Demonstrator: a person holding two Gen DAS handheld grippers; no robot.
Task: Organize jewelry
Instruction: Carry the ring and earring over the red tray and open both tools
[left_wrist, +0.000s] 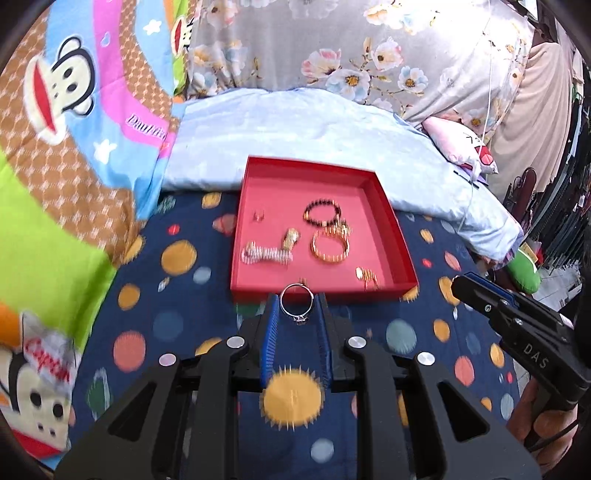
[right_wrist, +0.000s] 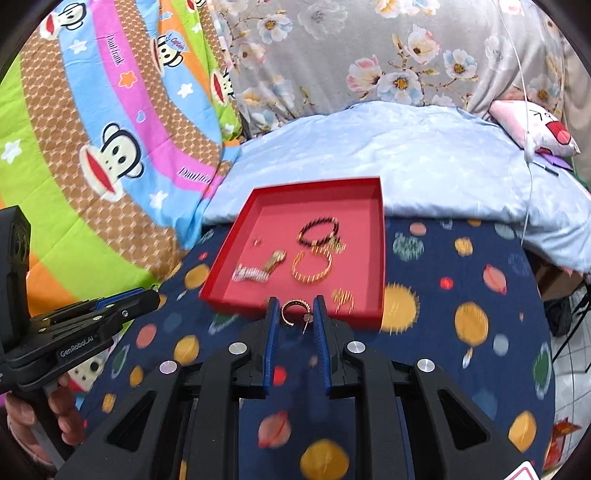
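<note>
A shallow red tray lies on a dark blue spotted cloth. In it are a dark bead bracelet, a gold bangle, a silver chain piece, a gold clasp piece and small gold earrings. My left gripper is shut on a silver ring with a dark stone, just short of the tray's near wall. My right gripper is shut on a gold hoop earring, over the tray's near edge.
A pale blue quilt lies behind the tray, a cartoon monkey blanket to the left, flowered bedding behind. The other gripper shows in each view, right gripper and left gripper, each held by a hand.
</note>
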